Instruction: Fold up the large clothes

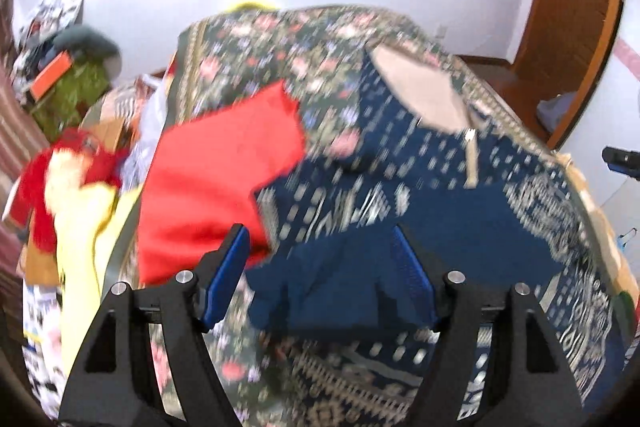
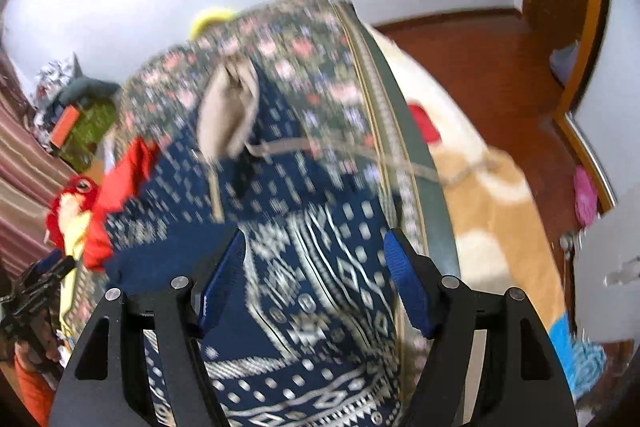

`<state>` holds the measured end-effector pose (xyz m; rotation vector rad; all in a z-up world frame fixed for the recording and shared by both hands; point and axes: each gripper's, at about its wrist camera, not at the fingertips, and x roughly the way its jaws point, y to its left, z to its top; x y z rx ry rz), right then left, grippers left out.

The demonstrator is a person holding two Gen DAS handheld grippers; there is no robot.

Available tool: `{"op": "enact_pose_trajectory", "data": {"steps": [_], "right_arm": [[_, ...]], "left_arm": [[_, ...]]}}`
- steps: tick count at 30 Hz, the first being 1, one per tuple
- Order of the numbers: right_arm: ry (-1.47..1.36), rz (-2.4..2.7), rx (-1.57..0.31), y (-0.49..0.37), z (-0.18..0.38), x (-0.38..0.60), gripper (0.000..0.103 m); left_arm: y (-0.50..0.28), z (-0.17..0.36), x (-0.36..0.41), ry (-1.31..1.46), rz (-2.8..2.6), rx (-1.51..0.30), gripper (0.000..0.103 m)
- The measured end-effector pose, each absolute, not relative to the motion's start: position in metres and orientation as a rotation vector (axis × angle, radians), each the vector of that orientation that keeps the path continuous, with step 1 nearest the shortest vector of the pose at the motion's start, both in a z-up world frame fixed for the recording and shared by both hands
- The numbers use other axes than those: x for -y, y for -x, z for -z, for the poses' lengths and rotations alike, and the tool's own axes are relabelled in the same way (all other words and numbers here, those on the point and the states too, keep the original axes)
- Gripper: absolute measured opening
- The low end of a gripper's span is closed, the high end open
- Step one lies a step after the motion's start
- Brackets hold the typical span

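Observation:
A large navy garment with a white woven pattern and a beige neck lining lies spread on a floral bedspread. It also shows in the right wrist view. My left gripper is open and empty just above a plain navy fold of it. My right gripper is open and empty above its patterned lower part. A red cloth lies at the garment's left edge. Both views are blurred by motion.
A heap of red and yellow clothes lies left of the bed. A cluttered corner with green fabric is behind it. A wooden floor and a wooden door frame are to the right. A beige blanket hangs off the bed's right side.

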<state>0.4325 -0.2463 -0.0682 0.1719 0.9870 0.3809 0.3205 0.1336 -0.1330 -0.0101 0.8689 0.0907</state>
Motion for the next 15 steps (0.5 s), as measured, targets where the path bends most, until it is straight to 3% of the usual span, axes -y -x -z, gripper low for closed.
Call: {"op": "enact_pose_trajectory", "data": {"steps": [7, 15], "right_arm": [[-0.11, -0.424, -0.908, -0.461, 0.046, 0.215, 0.068], [-0.122, -0.49, -1.007, -0.515, 0.083, 0.173, 0.068]], "left_arm": [[-0.385, 0.107, -0.101, 0.051, 0.029, -0.835, 0.075], [-0.467, 0.13, -0.079, -0.004, 0.017, -0.87, 0.081]]}}
